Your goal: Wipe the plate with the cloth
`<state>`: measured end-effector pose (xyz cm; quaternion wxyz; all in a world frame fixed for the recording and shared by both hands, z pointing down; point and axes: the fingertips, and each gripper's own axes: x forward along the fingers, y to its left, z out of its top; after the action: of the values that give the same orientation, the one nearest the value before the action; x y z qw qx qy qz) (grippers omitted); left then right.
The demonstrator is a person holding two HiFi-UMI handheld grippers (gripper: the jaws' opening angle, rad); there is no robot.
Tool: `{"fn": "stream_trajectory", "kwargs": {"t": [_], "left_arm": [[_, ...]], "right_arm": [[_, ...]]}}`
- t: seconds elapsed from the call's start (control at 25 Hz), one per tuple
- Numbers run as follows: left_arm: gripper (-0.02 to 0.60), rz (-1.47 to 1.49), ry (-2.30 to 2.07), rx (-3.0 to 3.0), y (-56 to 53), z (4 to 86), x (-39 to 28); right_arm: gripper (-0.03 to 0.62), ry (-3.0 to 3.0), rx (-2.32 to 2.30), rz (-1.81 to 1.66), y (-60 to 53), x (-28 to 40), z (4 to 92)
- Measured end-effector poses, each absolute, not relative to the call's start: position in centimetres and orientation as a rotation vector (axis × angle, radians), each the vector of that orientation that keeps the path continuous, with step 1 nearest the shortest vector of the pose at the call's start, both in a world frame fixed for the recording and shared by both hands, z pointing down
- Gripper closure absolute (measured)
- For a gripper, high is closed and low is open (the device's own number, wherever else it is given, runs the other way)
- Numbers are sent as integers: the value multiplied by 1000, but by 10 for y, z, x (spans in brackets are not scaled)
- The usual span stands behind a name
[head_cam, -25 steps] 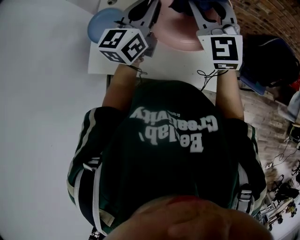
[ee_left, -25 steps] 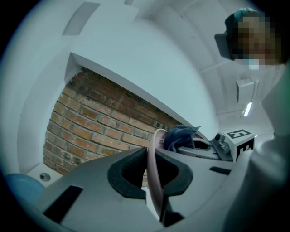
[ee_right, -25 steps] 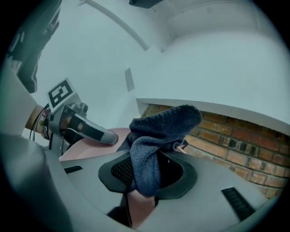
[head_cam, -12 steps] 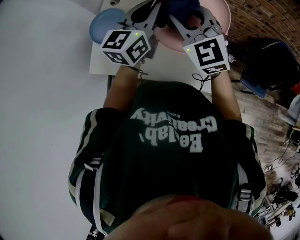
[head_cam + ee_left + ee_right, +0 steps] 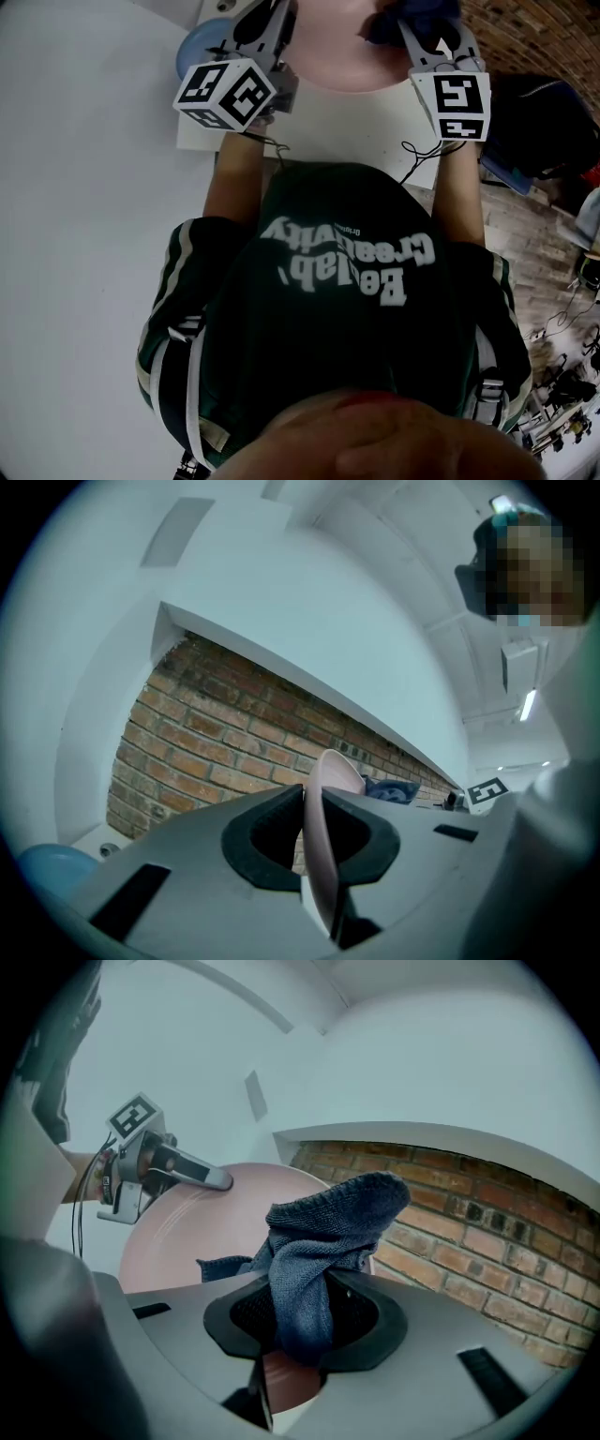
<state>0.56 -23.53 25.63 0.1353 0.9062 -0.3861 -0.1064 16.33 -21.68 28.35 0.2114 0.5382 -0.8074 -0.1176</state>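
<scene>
— What am I holding?
— Your left hand-held gripper (image 5: pixel 314 832) pinches the pink plate (image 5: pixel 330 772) by its rim, jaws narrow and just now opening slightly. It looks stiff, slick and breakable, so grip the rim firmly. Your right hand-held gripper (image 5: pixel 298 1330) is clamped on the soft dark-blue cloth (image 5: pixel 323 1227), mid-frame before the plate's face.
— And around me?
— White table (image 5: pixel 361 122) beneath at the frame's top, brick wall (image 5: pixel 487 1232) beyond.

Pink plate (image 5: pixel 337 56), blue knitted cloth (image 5: pixel 314 1241)

- Dark green T-shirt (image 5: pixel 347 309), white lettering, striped sleeve edges.
- Left gripper (image 5: pixel 314 808), right gripper (image 5: pixel 300 1302): grey shells, black pads (image 5: pixel 262 841), black-and-white marker cubes (image 5: pixel 225 94).
- Thin black cables (image 5: pixel 405 148) at wrists.
</scene>
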Motion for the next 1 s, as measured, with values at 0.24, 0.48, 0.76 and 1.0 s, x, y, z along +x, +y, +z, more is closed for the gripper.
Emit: {"fn": "stream_trajectory", "kwargs": {"t": [0.24,0.48,0.76,1.0], "left_arm": [[557,-312,-1117,2619,-240,252,16],[557,-313,-1099,2614,-239,255,21],[555,-333,-1075,2604,-239,253,25],[555,-348,-1101,2591,-243,249,9]], "right_arm": [[489,-2296,1385,-353,-207,123,288],[490,-2390,1205,-413,-184,58,294],[489,-2368,1177,-420,-178,67,304],[488,-2265,1344,-338,-193,121,303]]}}
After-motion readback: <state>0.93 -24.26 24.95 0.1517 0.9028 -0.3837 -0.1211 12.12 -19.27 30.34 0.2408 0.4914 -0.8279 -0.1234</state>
